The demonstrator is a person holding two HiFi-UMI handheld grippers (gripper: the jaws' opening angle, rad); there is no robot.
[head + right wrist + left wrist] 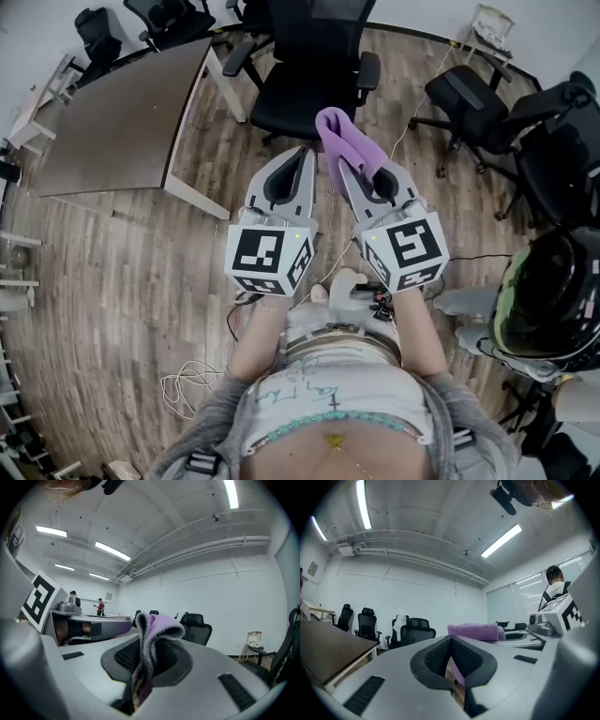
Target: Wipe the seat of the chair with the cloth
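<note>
While aloft, one cloth [345,139], two grippers [302,161] [343,171].

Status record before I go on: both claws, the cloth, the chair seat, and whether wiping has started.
left claw: shut, nothing between its jaws
right claw: shut on the purple cloth, which sticks out past the jaws, folded over
chair: black office chair straight ahead
seat: bare, nothing lying on it
cloth to seat: apart, as far as the views show; the cloth is held in the air short of the seat
table: brown, left of the chair
wiping: not yet begun
</note>
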